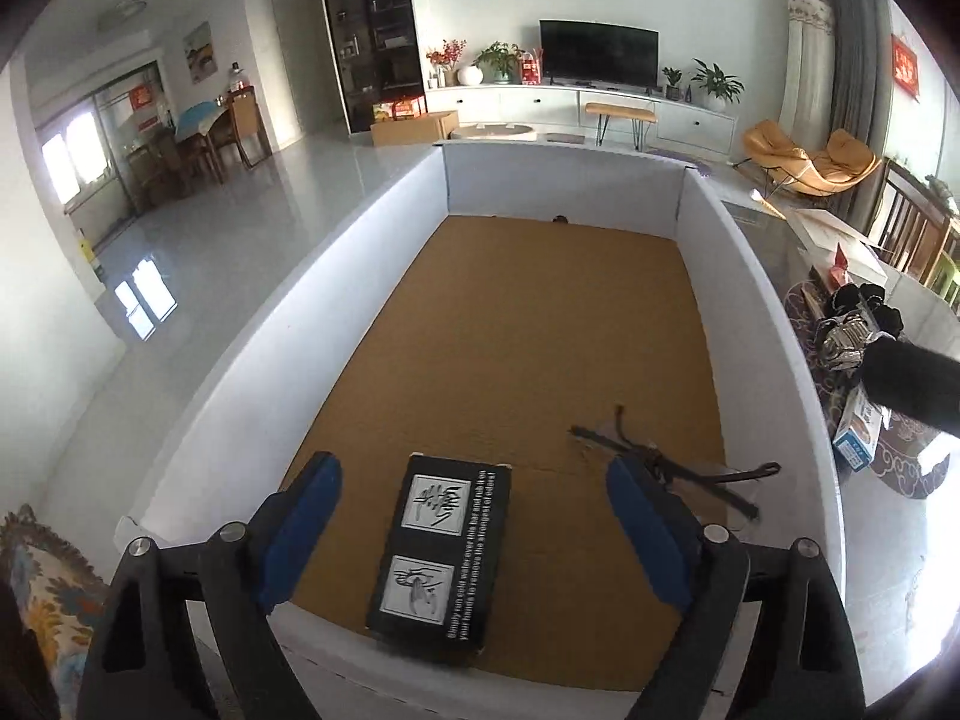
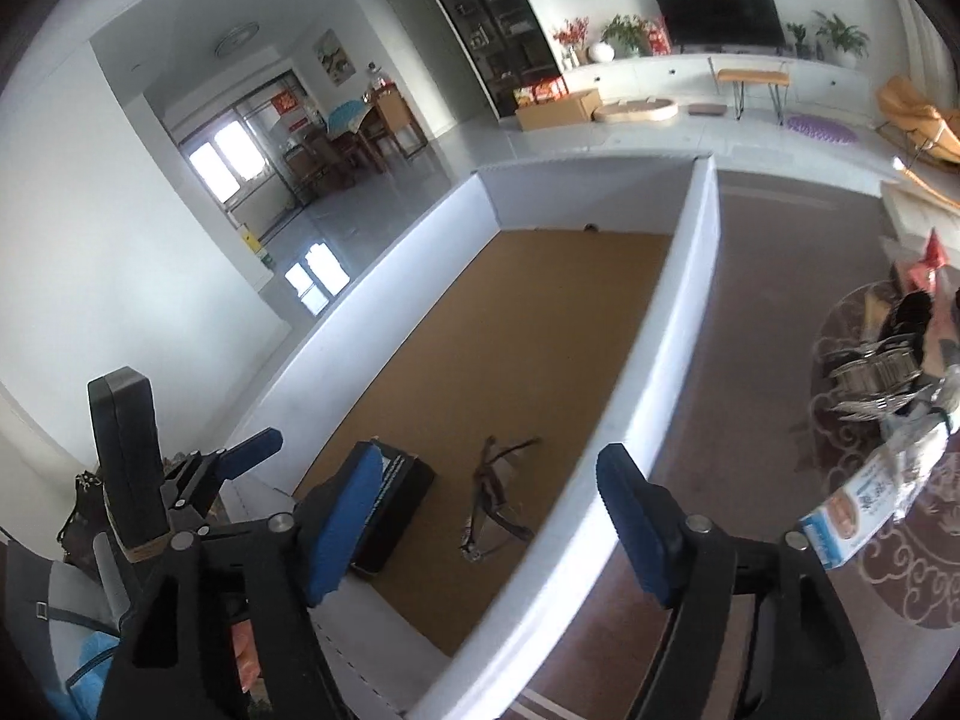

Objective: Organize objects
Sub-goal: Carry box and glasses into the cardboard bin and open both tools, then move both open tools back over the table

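Daylight fills your living room, with its pale tiled floor, a television on a white console and an orange lounge chair beyond the box.

Your left gripper [image 1: 474, 516] has its blue jaws spread wide with nothing pressed between them; the black carton [image 1: 444, 552] lies flat in the gap below, on the brown cardboard floor of the white-walled box [image 1: 336, 300], close to its near wall. Your right gripper [image 2: 489, 525] also stands wide and empty, straddling the box's right wall. Just beside the carton, toward that wall, lie the dark-framed glasses [image 1: 666, 471], slightly apart from it.

So I judge two things already put away, with the rest of the box floor bare apart from a small dark speck at the far wall that I cannot identify. What is left sits outside on the patterned rug [image 2: 900, 552]: a blue-and-white packet [image 2: 840, 522], shiny stacked metal ware [image 2: 876, 372] and some darker pieces too jumbled to name.

From the left wrist you get the box head-on, the carton's printed face and only the edge of that pile, partly behind a dark sleeve [image 1: 912, 381]. From the right wrist you see the rug and pile more fully, the brown surface [image 2: 768, 300] beside the box, and your left gripper from the side.
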Motion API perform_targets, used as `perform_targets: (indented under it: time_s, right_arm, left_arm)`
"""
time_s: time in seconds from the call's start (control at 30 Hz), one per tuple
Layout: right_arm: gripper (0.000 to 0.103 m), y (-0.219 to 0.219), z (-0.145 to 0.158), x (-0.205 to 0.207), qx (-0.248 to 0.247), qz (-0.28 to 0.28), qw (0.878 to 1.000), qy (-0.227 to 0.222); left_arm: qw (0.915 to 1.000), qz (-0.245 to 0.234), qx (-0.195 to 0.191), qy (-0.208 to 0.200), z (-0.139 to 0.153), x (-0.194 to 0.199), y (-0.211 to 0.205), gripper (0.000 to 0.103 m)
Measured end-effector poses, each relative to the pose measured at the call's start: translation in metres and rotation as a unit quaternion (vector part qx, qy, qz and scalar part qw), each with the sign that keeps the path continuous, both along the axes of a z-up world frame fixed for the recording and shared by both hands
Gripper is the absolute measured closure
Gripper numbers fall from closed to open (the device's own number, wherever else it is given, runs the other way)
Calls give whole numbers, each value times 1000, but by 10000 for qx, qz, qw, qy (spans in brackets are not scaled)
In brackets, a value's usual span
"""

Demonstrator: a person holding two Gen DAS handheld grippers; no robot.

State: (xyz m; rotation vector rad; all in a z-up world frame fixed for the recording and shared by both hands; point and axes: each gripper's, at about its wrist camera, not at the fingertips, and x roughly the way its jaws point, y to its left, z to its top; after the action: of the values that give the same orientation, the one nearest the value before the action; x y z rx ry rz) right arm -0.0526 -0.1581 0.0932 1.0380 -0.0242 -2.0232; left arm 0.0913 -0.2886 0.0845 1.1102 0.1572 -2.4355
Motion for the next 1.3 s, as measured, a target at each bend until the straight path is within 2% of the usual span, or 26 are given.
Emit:
perform_targets:
  time_s: [0.07, 0.1, 0.2, 0.3, 0.4, 0.57, 0.63, 0.8, 0.93, 1.0, 1.17, 1.3]
  right_arm:
    - [10, 28, 2, -5, 23, -330, 9988, 358]
    - [7, 50, 5, -4, 68, -523, 9973, 513]
    - [4, 103, -17, -13, 463, -1243, 9872, 889]
    - [4, 154, -43, -17, 1104, -1773, 9742, 858]
    - [4, 194, -74, -21, 1445, -2156, 9632, 691]
    - [4, 240, -94, -6, 1651, -2584, 9497, 636]
    - [4, 259, -86, 11, 1667, -2716, 9457, 633]
    - [4, 278, -80, 18, 1662, -2955, 9393, 522]
    - [4, 281, -83, 19, 1964, -3071, 9294, 585]
    - [4, 282, -86, 19, 2068, -3097, 9263, 565]
    - [4, 287, -91, 17, 2145, -3154, 9234, 437]
    - [4, 293, -94, 16, 2088, -3188, 9241, 278]
  left_arm:
    - [9997, -225, -2, 60, 5, -4, 22, 13]
    - [9993, -366, -8, 89, 9, -6, 33, 13]
    - [9962, -846, -56, 179, 17, -16, 74, 13]
    - [9915, -1277, -122, 236, 26, -24, 120, 13]
    - [9868, -1593, -134, 272, 31, -31, 155, 13]
    - [9810, -1923, -120, 241, 33, -42, 190, 13]
    - [9790, -2021, -133, 211, 33, -43, 201, 13]
    - [9748, -2228, 31, 69, 18, -47, 222, 13]
    - [9692, -2398, 519, -214, -18, -57, 236, 13]
    - [9677, -2412, 633, -381, -38, -63, 241, 13]
    - [9678, -2346, 647, -650, -75, -78, 246, 13]
    - [9696, -2258, 768, -553, -80, -87, 243, 13]
